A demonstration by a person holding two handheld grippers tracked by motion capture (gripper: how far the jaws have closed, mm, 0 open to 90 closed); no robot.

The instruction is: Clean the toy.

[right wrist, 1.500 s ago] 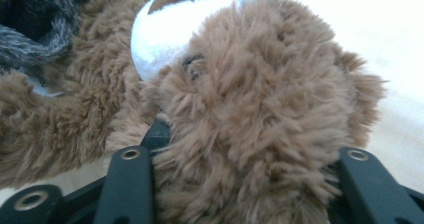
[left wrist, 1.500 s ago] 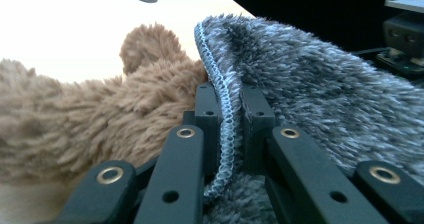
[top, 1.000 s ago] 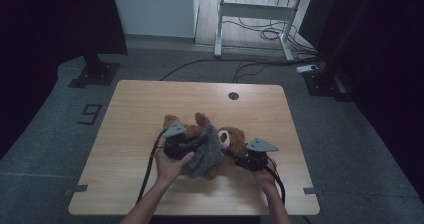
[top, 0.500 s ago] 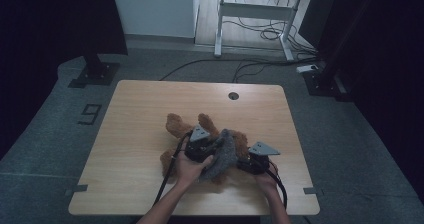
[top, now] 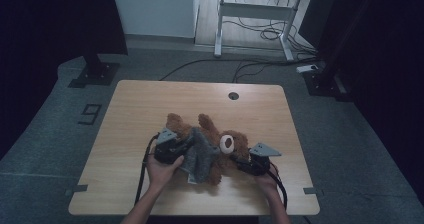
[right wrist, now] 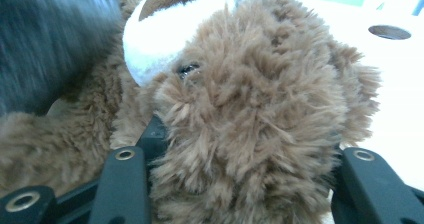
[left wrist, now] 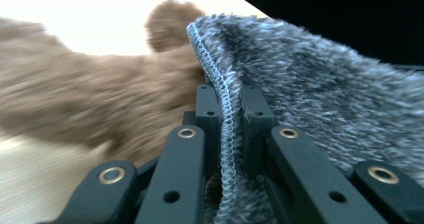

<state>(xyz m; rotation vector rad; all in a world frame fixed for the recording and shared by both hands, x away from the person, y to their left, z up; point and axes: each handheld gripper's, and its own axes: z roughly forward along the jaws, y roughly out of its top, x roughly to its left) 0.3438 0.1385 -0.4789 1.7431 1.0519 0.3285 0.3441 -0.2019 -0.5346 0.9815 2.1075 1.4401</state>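
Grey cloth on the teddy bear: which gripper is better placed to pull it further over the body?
Left. The left gripper is shut on the stitched edge of the grey cloth, so it can likely pull. The right gripper has its jaws around the teddy bear at the head, steadying it.

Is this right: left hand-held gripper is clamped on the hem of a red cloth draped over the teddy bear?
Not quite: the cloth is grey, not red, as the left gripper view shows. The left hand-held gripper is clamped on its stitched hem, and the cloth drapes over the brown teddy bear.
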